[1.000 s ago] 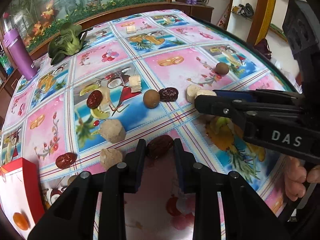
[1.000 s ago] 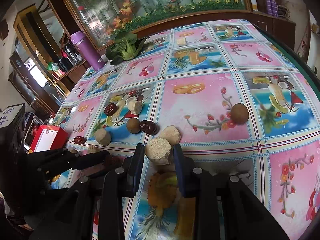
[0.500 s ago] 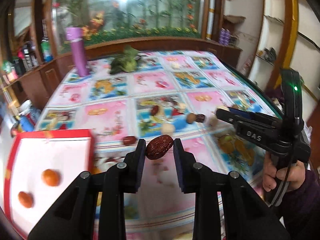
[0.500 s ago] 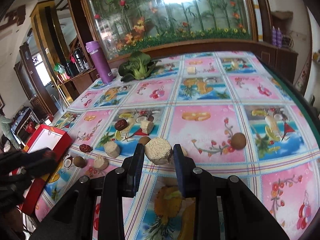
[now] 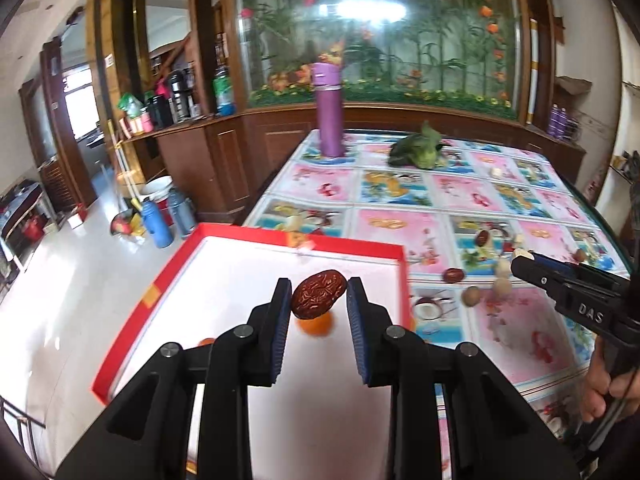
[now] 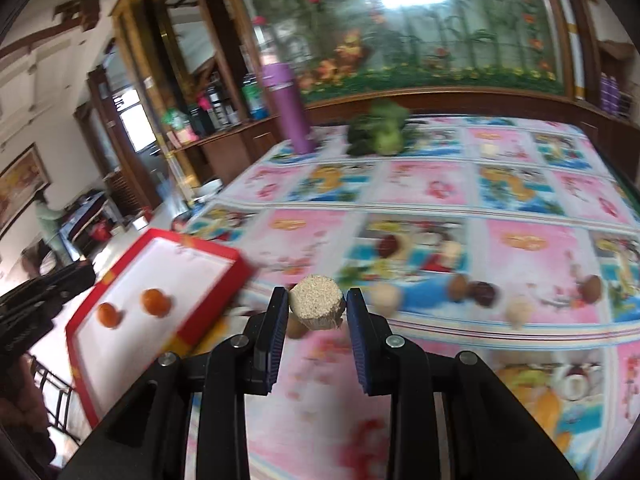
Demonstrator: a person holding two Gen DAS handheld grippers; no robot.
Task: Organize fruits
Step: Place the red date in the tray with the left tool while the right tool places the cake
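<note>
My left gripper (image 5: 319, 295) is shut on a wrinkled red date (image 5: 318, 294), held above the white floor of the red-rimmed box (image 5: 248, 280). An orange fruit (image 5: 317, 325) lies in the box just below the date. My right gripper (image 6: 317, 307) is shut on a beige rough-surfaced cylinder piece (image 6: 317, 306), lifted over the table near the red-rimmed box (image 6: 120, 320), which holds two orange fruits (image 6: 154, 302). Several dates, brown round fruits and beige pieces (image 6: 478, 293) lie loose on the patterned tablecloth (image 6: 440, 184). The right gripper (image 5: 524, 258) shows at the right of the left wrist view.
A purple bottle (image 5: 329, 110) and a green leafy vegetable (image 5: 418, 152) stand at the table's far end, before a wooden-framed glass panel. The box sits at the table's left corner, with the floor and blue bottles (image 5: 158, 226) beyond. A hand (image 5: 600, 380) holds the right gripper.
Both grippers have lifted their pieces off the table. The left gripper has swung left, carrying the date over the box. The right gripper has moved left toward the box with the beige piece.
</note>
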